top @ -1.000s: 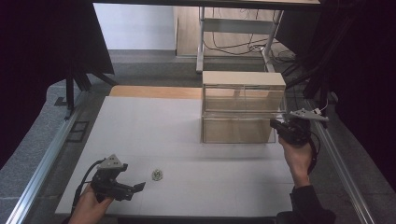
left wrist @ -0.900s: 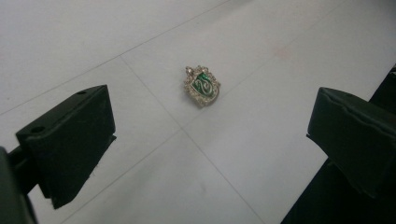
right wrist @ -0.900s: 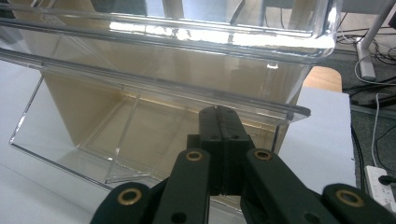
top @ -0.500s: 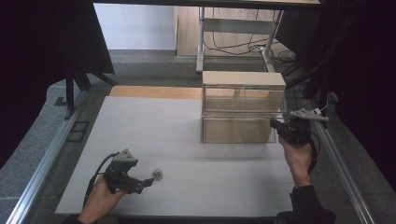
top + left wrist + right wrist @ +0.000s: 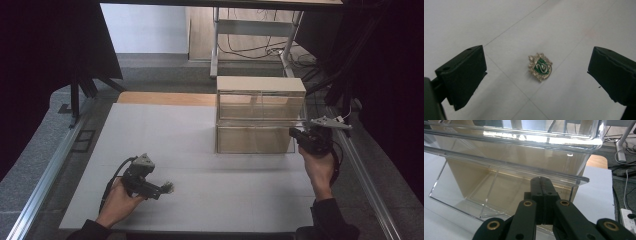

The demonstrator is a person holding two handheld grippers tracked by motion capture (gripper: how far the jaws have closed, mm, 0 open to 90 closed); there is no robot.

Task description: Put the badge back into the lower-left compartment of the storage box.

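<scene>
Now, badge (image 5: 540, 66): flat on the surface (image 5: 574, 30), centred between the jaws, untouched.
Left tool (image 5: 536, 77): wide open, empty, nearer.
Right tool (image 5: 543, 195): closed beside the clear drawer box (image 5: 499, 170).

I count two grippers in my hands: my left gripper (image 5: 159, 190) and my right gripper (image 5: 296, 134). Each carries two black jaws, four in all; the left pair stands apart, the right pair is pressed together. One cable trails from each gripper, two in total. One badge (image 5: 540, 66), gold with a green centre, lies on the table (image 5: 165, 130); there is one table with a white top. One clear drawer unit (image 5: 260, 115) stands on it, with what appear to be two drawers stacked, though glare makes that count uncertain. One grey three-cornered plate sits on each gripper, two in all
</scene>
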